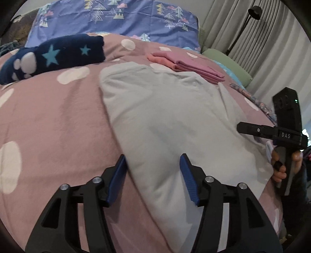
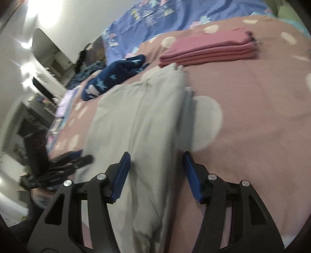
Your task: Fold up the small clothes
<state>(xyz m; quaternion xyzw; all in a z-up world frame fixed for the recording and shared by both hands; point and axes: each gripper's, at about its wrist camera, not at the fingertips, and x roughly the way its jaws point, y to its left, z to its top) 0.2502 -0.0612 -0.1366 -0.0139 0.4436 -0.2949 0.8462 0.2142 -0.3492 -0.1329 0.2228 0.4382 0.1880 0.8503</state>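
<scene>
The pale grey garment (image 1: 171,120) lay spread flat on the pink spotted bedcover (image 1: 48,120), roughly in the middle of the bed, folded lengthwise with a soft ridge running along it. My left tongs (image 1: 153,175) stood released over its near edge, blue pads apart and pressing on nothing. My right tongs (image 2: 155,175) were likewise released, straddling the garment's near end without gripping it. Just beyond its far corner sat a folded pink stack (image 1: 186,66), neat and layered. Further left lay a navy fleece piece with stars and paw prints (image 1: 52,56), apart from the grey one. Behind everything was blue bedding with a tree pattern (image 1: 116,17), and grey curtains (image 1: 272,39) hung at the right.
</scene>
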